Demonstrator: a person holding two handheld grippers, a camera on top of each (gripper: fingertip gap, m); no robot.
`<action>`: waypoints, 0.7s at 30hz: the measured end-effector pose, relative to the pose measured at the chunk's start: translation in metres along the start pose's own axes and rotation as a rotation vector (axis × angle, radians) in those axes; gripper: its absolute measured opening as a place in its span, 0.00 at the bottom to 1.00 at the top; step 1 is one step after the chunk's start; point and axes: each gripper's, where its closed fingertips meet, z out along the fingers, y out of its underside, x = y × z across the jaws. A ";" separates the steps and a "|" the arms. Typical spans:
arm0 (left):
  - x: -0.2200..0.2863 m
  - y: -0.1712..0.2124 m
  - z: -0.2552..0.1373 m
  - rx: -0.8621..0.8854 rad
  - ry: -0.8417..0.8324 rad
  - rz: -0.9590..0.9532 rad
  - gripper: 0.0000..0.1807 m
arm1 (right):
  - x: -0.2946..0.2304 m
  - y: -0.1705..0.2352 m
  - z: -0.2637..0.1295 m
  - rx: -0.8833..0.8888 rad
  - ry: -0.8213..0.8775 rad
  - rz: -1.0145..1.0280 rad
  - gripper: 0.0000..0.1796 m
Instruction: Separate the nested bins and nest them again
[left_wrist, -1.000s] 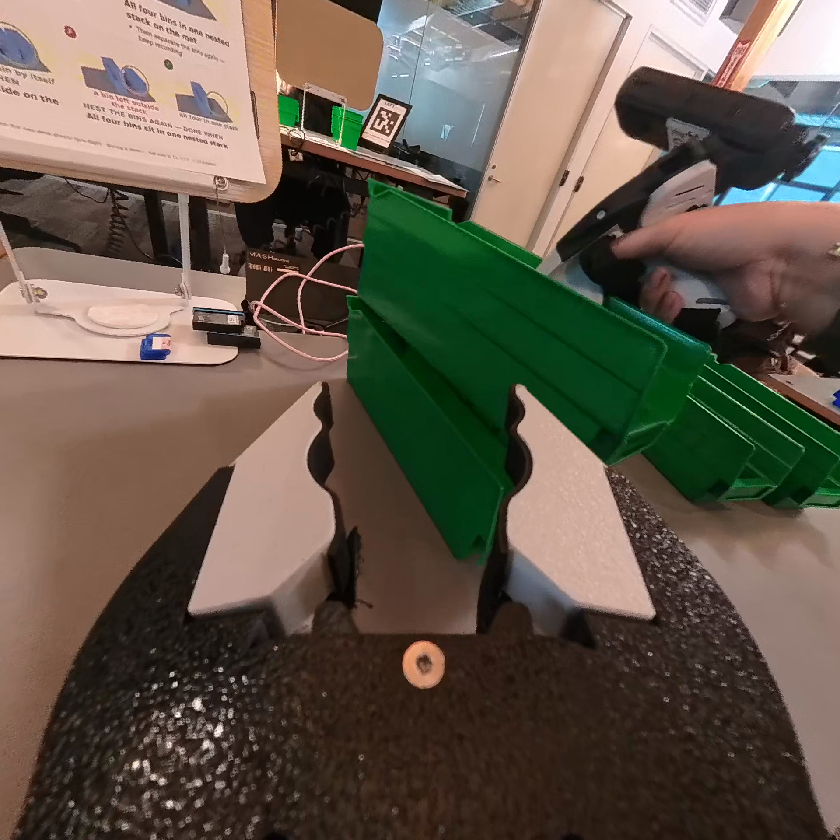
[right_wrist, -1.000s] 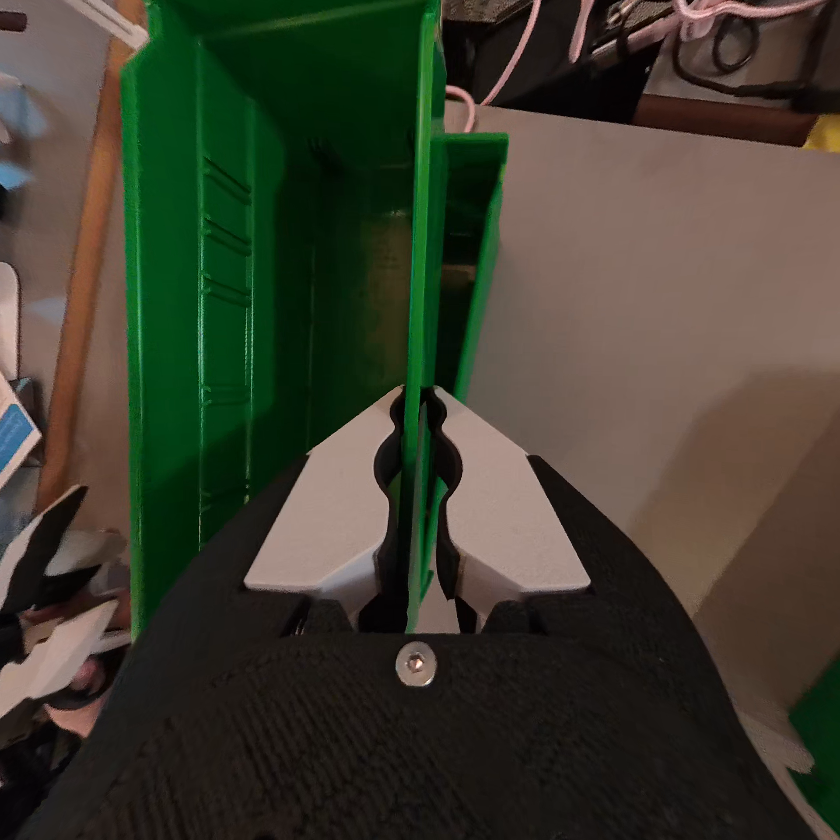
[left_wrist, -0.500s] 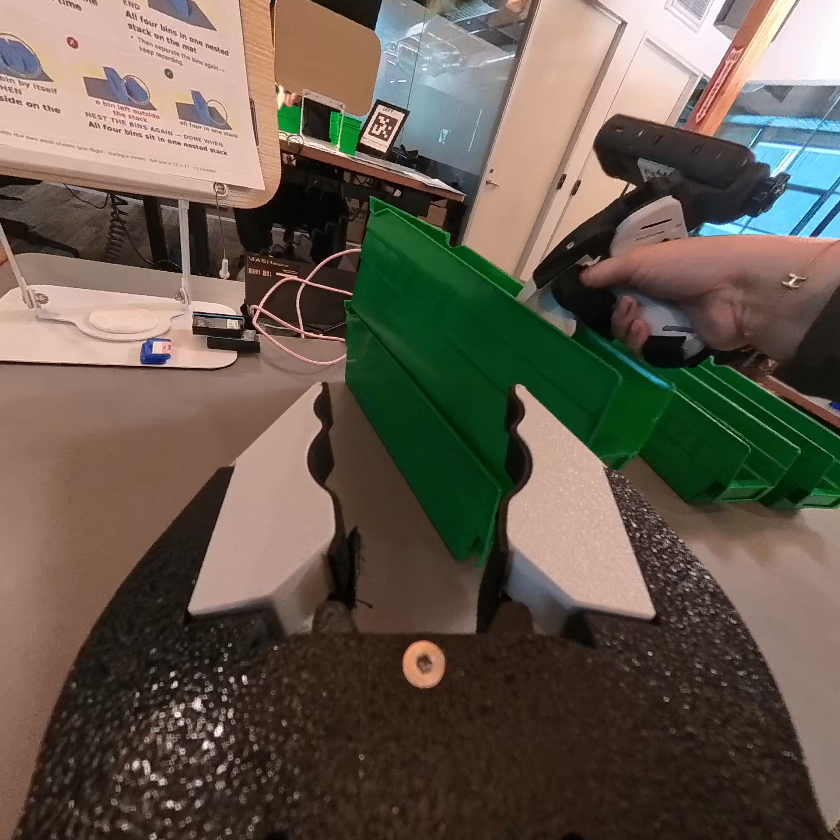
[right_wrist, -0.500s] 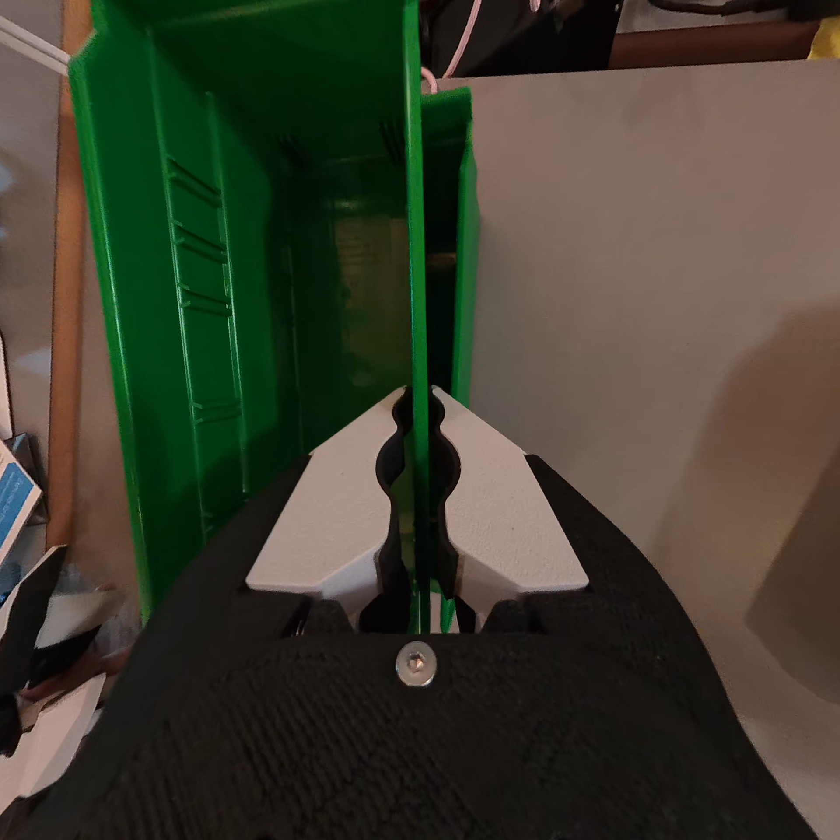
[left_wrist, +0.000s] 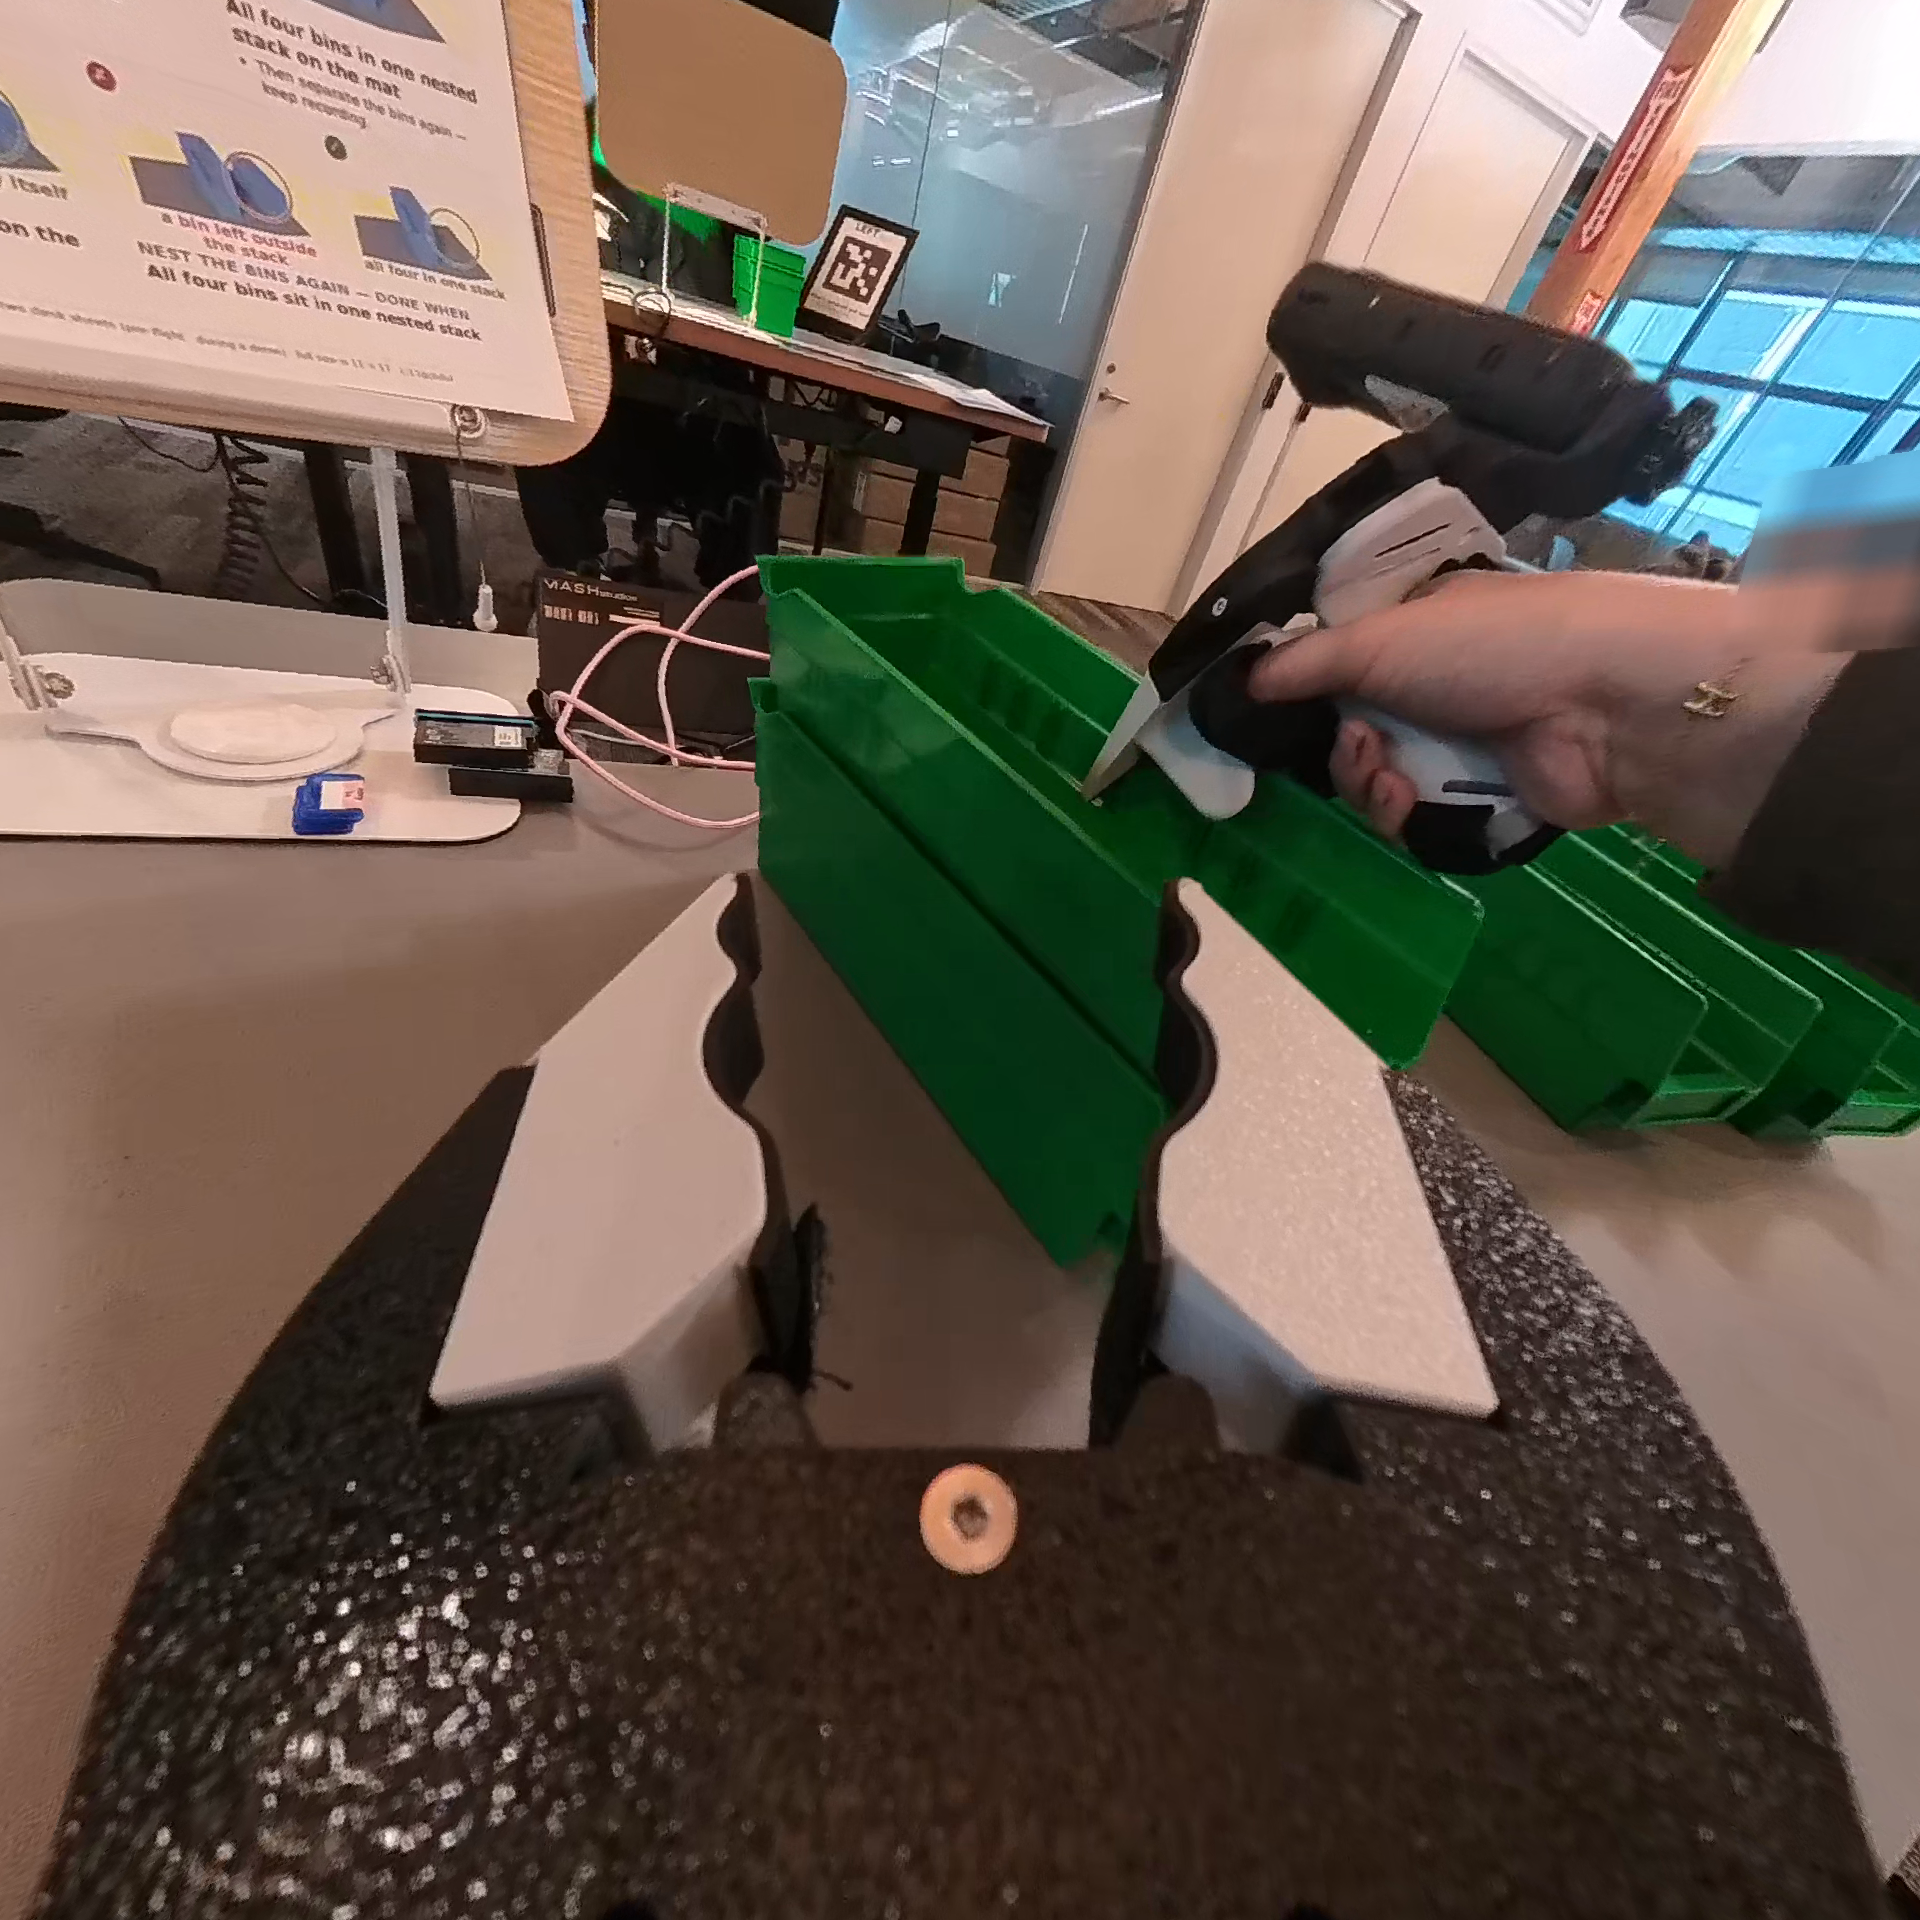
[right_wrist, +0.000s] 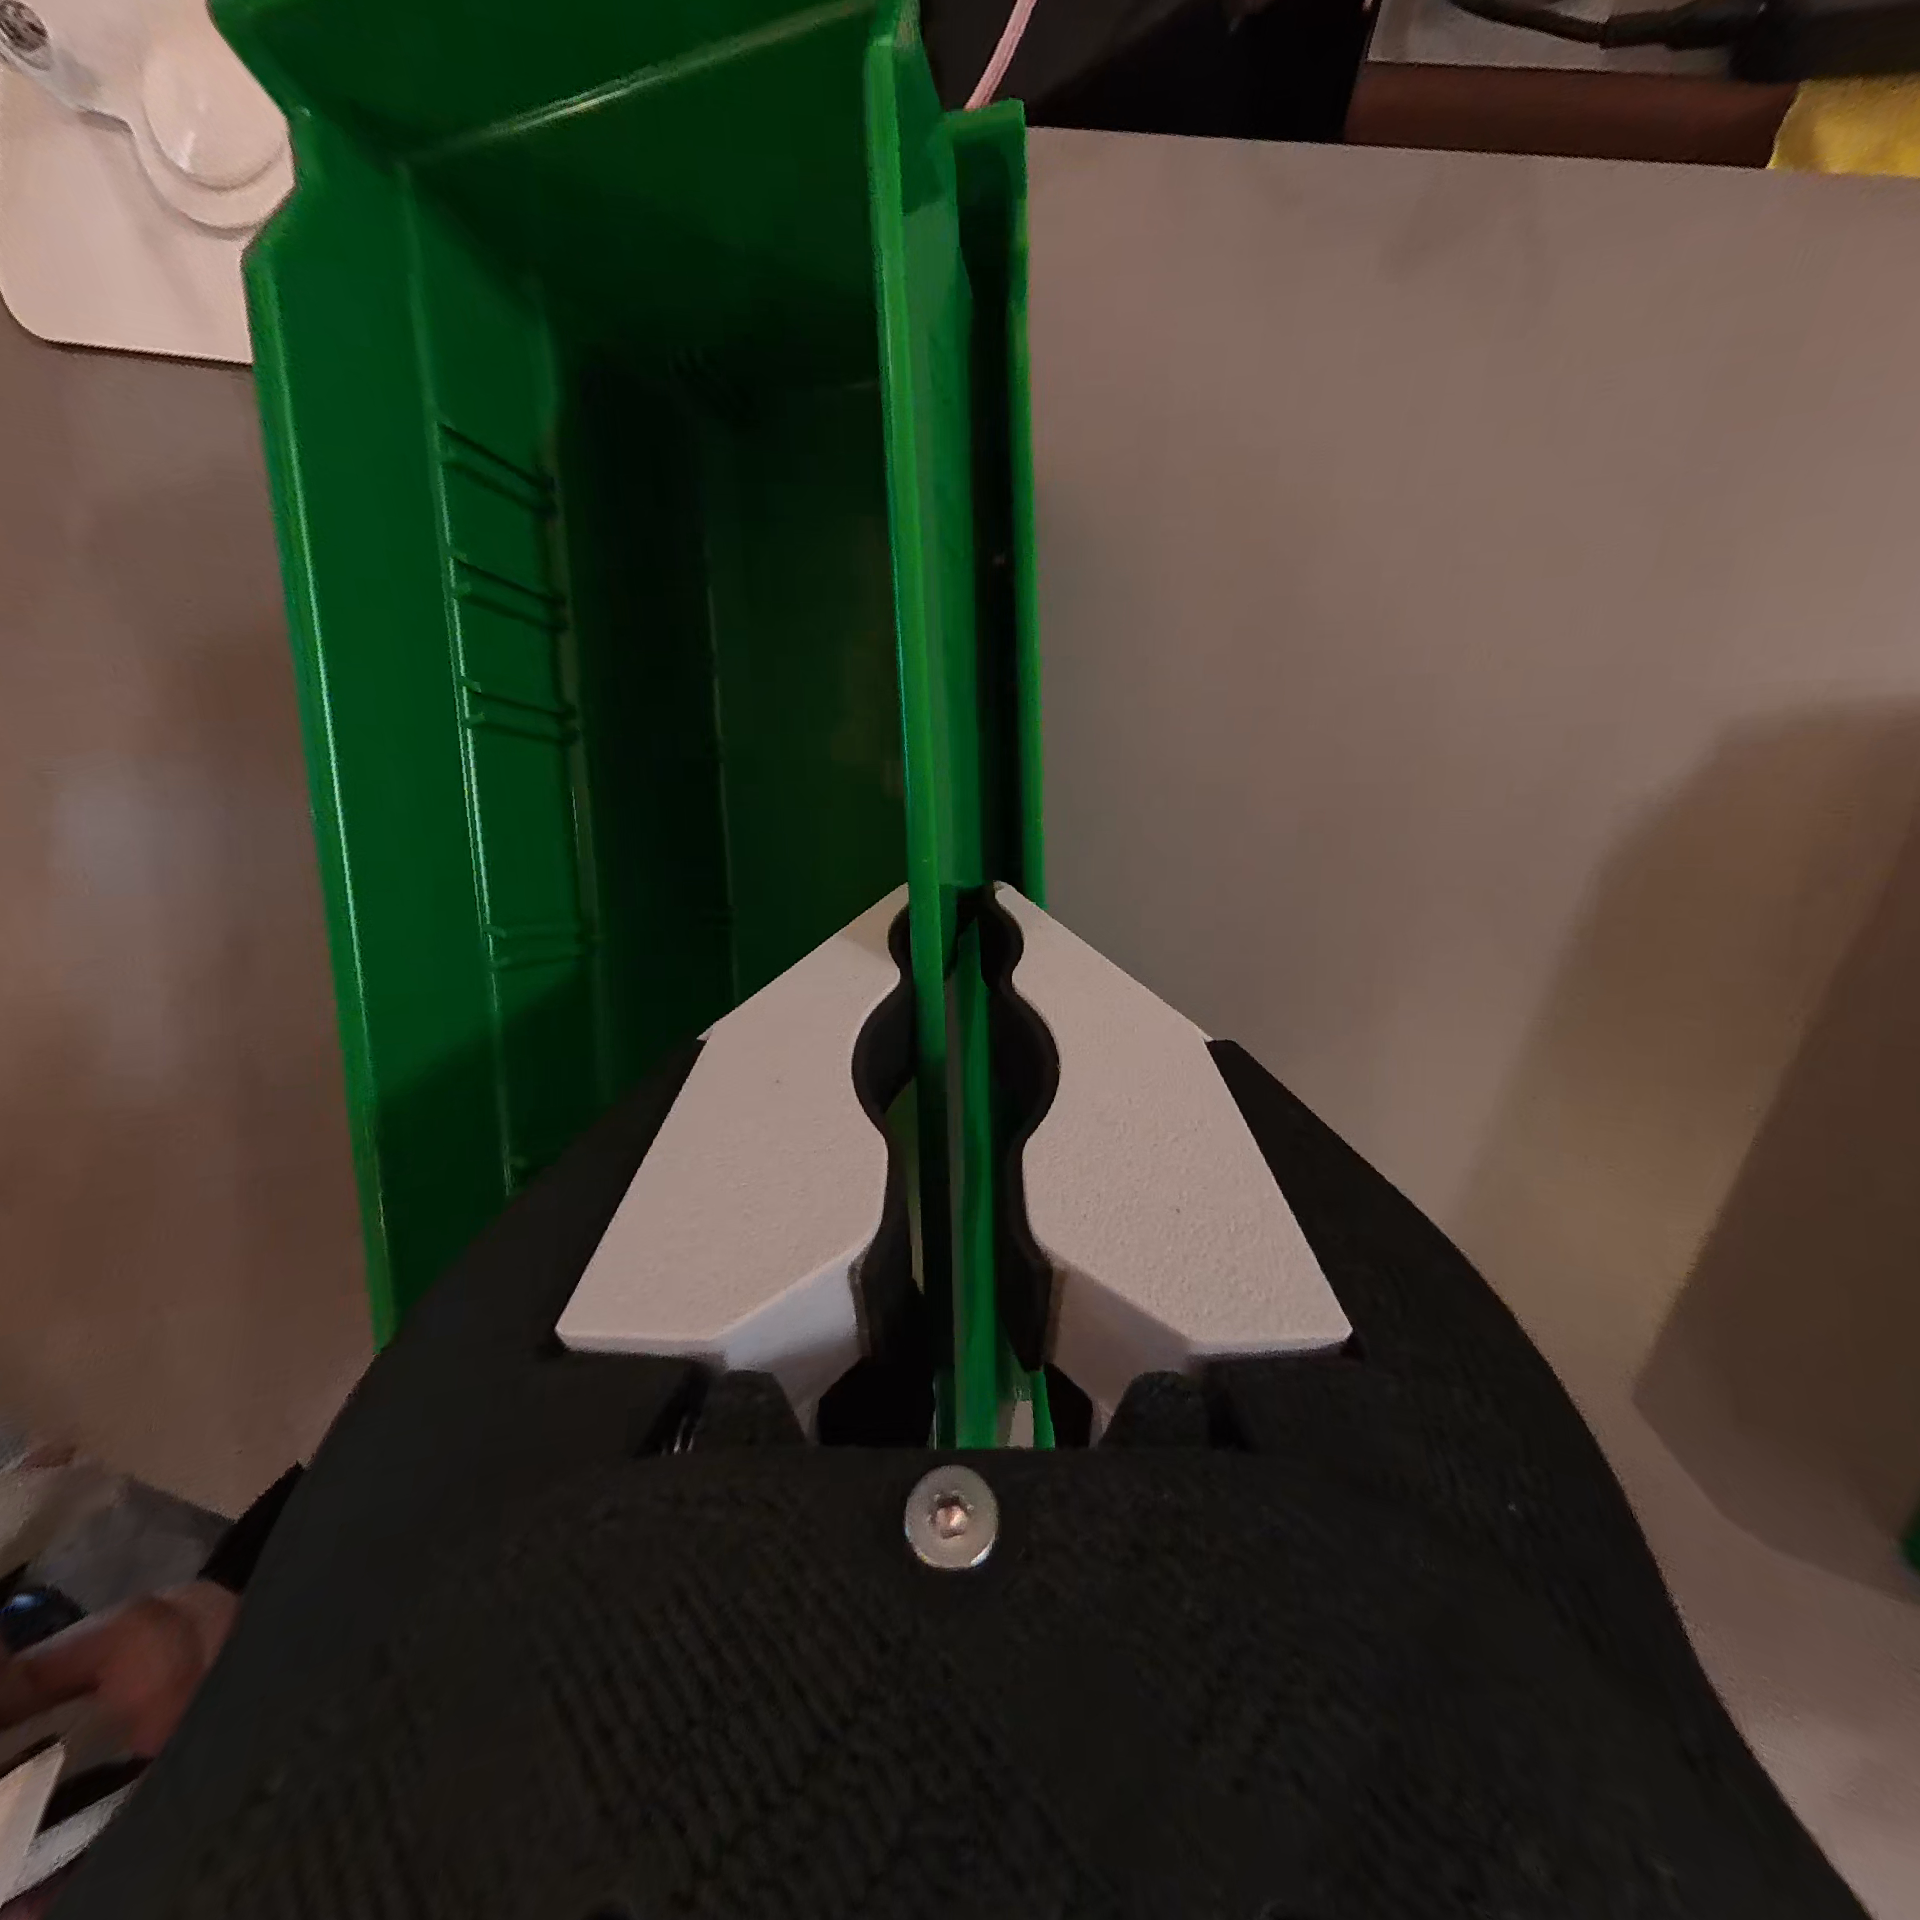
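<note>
Long green bins lie on the grey table (left_wrist: 260, 1039). My right gripper (right_wrist: 951, 904) is shut on the right side wall of one green bin (right_wrist: 623, 623) and holds it low inside a second bin, whose rim (right_wrist: 1003, 416) shows just outside that wall. In the left wrist view the held bin (left_wrist: 935, 727) sits nearly level in the lower bin (left_wrist: 935, 1018), with the right gripper (left_wrist: 1117, 758) on its far wall. My left gripper (left_wrist: 958, 888) is open and empty. The lower bin's near corner stands between its fingers, next to the right finger (left_wrist: 1299, 1143).
More green bins (left_wrist: 1662, 987) lie side by side at the right. An instruction board (left_wrist: 260, 187) on a white base (left_wrist: 208, 748) stands at the back left, with small black devices (left_wrist: 478, 738), a blue item (left_wrist: 327, 805) and a pink cable (left_wrist: 644, 707).
The right gripper has come down with the held bin. The bin has gone from steeply tilted above the lower bin to nearly level inside it. My left gripper has stayed put, open.
</note>
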 end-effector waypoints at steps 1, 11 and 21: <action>-0.001 0.000 0.000 0.001 0.000 -0.003 0.42 | 0.000 0.000 0.001 -0.003 -0.001 0.005 0.04; -0.004 0.000 0.000 0.002 -0.003 -0.014 0.42 | 0.001 0.003 0.012 -0.012 -0.053 0.052 0.07; 0.005 0.004 0.004 -0.018 0.011 0.007 0.42 | -0.053 -0.027 -0.039 0.210 -0.264 -0.244 0.42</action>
